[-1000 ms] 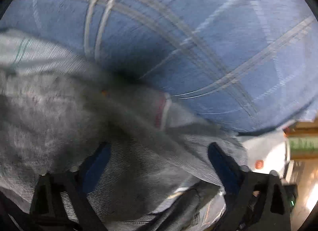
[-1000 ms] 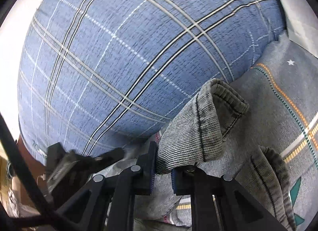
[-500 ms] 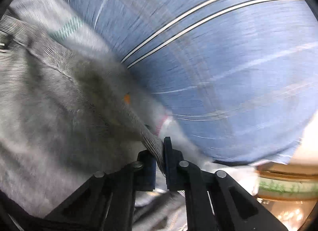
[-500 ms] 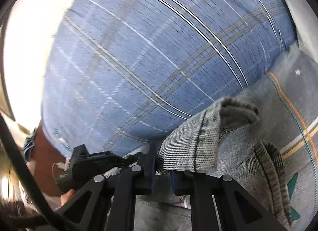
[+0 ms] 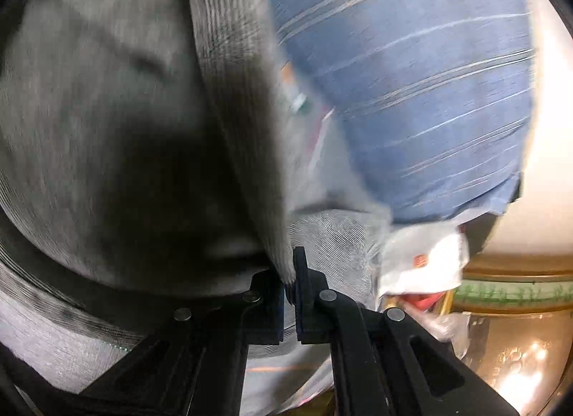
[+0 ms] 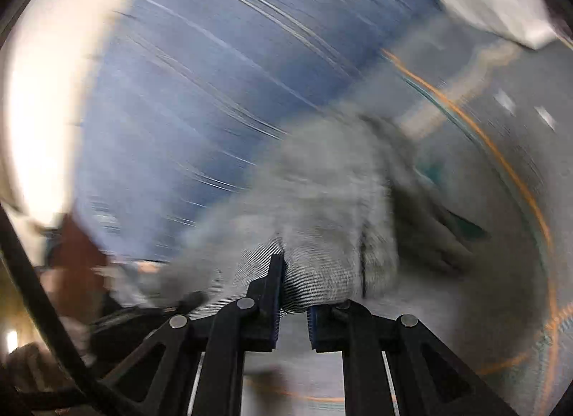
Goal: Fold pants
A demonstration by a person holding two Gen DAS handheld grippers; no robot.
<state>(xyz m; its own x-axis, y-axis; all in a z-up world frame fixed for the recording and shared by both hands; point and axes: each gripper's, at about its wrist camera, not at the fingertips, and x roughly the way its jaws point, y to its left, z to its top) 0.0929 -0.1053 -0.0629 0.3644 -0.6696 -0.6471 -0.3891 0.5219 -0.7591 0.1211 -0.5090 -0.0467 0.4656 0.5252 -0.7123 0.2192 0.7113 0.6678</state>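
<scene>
Left gripper [image 5: 290, 281]: jaws are pinching tight on a thin edge of the grey pants [image 5: 118, 122], cloth rising taut from the pads. Right gripper [image 6: 292, 296]: jaws are nearly closed, clamping a thicker bunch of the same fabric [image 6: 322, 208]. Holding two separate points is likely meant to carry one span of cloth over as a fold. The pants are hanging from both grips above the blue plaid sheet [image 5: 412, 93] and a grey patterned cover [image 6: 501, 237]; both views are smearing.
</scene>
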